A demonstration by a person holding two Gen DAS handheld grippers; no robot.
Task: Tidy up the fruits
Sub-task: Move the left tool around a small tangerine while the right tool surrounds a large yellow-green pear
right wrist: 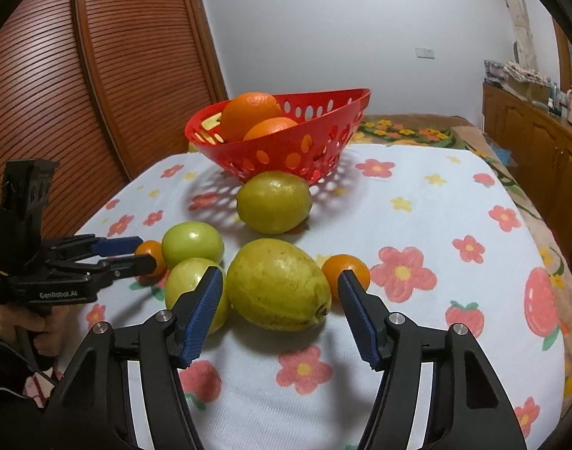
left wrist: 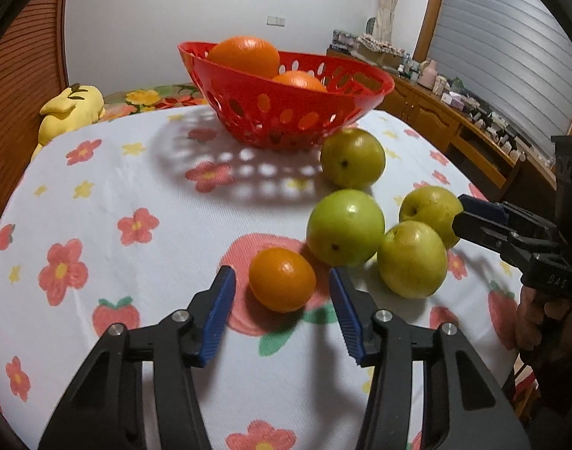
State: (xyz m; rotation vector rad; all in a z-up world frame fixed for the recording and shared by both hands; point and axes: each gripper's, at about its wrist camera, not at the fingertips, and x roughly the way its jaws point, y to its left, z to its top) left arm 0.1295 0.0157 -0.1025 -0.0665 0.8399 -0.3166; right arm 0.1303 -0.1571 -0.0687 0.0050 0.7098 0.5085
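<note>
A small orange (left wrist: 282, 279) lies on the flowered cloth between the blue pads of my left gripper (left wrist: 282, 274). The jaws are open, with a narrow gap on each side. My right gripper (right wrist: 280, 276) straddles a large yellow-green fruit (right wrist: 278, 285), its pads close to it but not pressing. Three other green fruits (left wrist: 346, 227) lie around it. A second small orange (right wrist: 346, 270) sits just behind the right pad. The red perforated basket (left wrist: 218, 86) stands at the back of the table with two big oranges (left wrist: 244, 54) in it.
A yellow plush toy (left wrist: 70, 110) lies past the table's far left edge. A wooden louvred door (right wrist: 98, 93) rises on the left, and a cluttered wooden sideboard (left wrist: 454, 120) runs along the right. A person's hand (right wrist: 8, 322) holds the left gripper's handle.
</note>
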